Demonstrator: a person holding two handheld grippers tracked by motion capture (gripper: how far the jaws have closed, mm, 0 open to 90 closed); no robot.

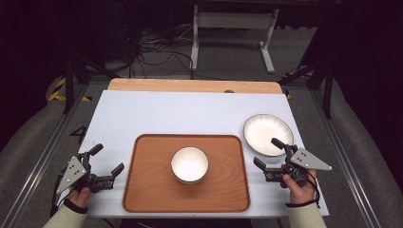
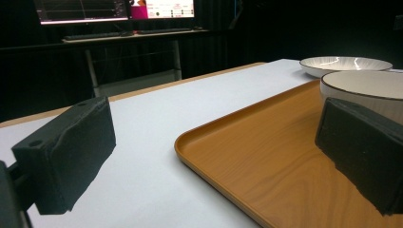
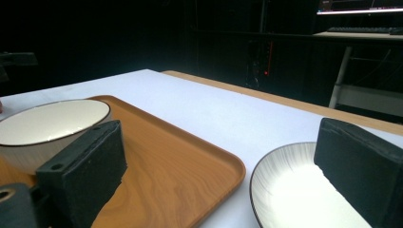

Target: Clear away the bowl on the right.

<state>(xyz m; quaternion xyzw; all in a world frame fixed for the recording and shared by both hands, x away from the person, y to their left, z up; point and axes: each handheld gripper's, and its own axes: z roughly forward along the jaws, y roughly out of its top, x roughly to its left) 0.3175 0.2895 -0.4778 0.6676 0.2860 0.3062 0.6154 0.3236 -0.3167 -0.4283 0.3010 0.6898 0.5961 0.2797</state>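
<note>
Both grippers, left (image 1: pixel 109 160) and right (image 1: pixel 269 152), gape empty beside the rectangular wooden tray (image 1: pixel 142 190) holding a white round bowl (image 1: pixel 189 164)

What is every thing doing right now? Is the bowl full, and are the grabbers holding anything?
Bowl: upright on the tray, nothing inside.
Plate: flat on the white table, right of the tray, nothing on it.
Tray: flat on the table, carrying just the bowl.
Left gripper: fingers open, holding nothing.
Right gripper: fingers open, holding nothing, beside the plate.
</note>
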